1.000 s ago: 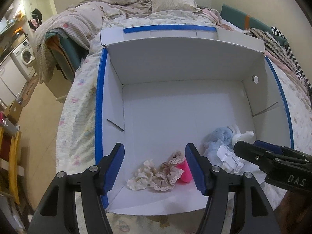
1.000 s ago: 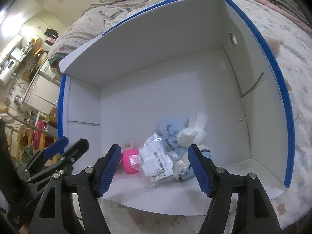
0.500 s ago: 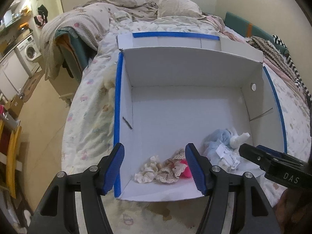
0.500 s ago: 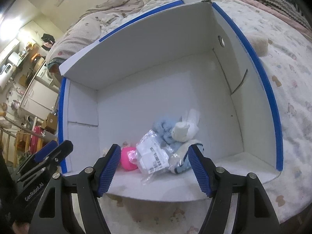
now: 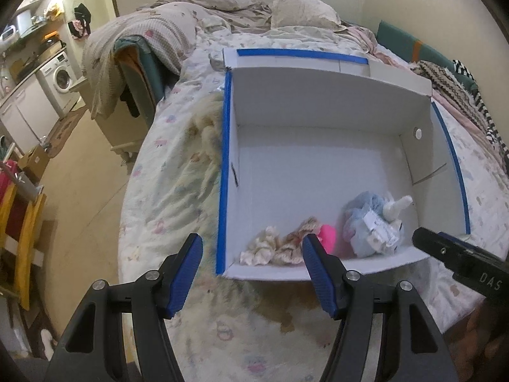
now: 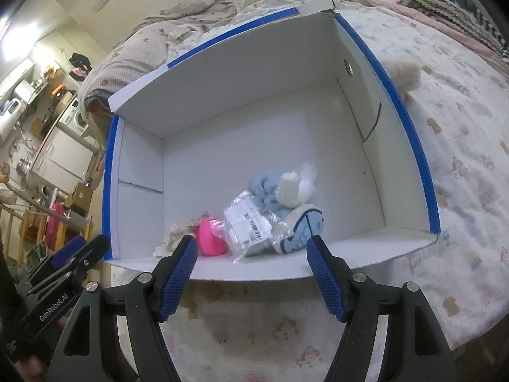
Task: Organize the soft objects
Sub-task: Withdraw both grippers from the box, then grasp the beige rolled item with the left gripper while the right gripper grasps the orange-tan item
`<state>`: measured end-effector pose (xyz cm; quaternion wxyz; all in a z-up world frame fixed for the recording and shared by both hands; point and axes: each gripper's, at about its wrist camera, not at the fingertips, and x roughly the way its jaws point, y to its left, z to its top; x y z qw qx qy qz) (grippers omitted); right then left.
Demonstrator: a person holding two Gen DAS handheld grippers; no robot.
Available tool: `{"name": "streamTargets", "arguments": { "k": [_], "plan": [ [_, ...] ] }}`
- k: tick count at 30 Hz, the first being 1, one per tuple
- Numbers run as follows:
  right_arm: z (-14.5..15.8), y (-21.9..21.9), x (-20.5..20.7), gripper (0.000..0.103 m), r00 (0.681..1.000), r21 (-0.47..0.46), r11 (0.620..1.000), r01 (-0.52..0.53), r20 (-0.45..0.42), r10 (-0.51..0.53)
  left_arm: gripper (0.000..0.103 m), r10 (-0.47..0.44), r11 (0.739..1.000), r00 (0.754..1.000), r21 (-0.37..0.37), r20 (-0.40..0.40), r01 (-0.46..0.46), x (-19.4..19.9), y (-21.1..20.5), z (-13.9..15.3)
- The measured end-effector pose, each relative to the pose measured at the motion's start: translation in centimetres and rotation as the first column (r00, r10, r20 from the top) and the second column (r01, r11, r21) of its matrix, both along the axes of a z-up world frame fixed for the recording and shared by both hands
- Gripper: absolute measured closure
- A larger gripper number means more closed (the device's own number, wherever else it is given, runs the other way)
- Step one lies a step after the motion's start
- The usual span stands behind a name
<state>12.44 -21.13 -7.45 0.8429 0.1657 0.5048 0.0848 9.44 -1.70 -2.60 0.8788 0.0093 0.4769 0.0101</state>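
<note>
A white box with blue-taped edges point(image 5: 227, 165) point(image 6: 423, 159) lies open on the bed. Inside near its front are cream lace scrunchies point(image 5: 276, 248) point(image 6: 171, 234), a pink soft item point(image 5: 327, 237) point(image 6: 210, 237), and a blue and white plush in a clear bag with a label point(image 5: 373, 222) point(image 6: 273, 207). My left gripper point(image 5: 253, 275) is open and empty, in front of the box's left front corner. My right gripper point(image 6: 251, 278) is open and empty, before the box's front edge; it also shows in the left wrist view point(image 5: 458, 256).
The bed has a patterned sheet point(image 5: 168, 191) point(image 6: 461, 159). A fluffy cream item point(image 5: 206, 133) lies left of the box and another point(image 6: 407, 74) lies right of it. Crumpled bedding and a pillow point(image 5: 299, 12) are behind. Floor, a washing machine point(image 5: 62, 76) and yellow furniture point(image 5: 22, 242) lie left.
Both grippers have pulled back and away from the box, which now looks smaller. The left gripper has also shifted left. The items in the box have not moved.
</note>
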Motion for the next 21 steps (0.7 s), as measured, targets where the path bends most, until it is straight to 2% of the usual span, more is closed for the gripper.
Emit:
{"name": "streamTargets", "arguments": {
  "k": [10, 15, 21],
  "plan": [
    [0.8, 0.6, -2.2, 0.027, 0.999, -0.023, 1.000, 0.007, 0.051, -0.006, 0.041, 0.037, 0.999, 0.998, -0.030, -0.050, -0.039, -2.0, 1.9, -1.2],
    [-0.3, 1.0, -3.2, 0.027, 1.000, 0.012, 1.000, -0.003, 0.002, 0.003, 0.041, 0.043, 0.999, 0.997, -0.023, -0.063, -0.045, -2.7, 2.5, -1.8],
    [-1.7, 1.9, -3.7, 0.027, 0.999, -0.027, 0.999, -0.042, -0.032, 0.041, 0.041, 0.053, 0.998, 0.995, -0.009, -0.080, -0.054, -3.1, 3.6, -2.5]
  ]
}}
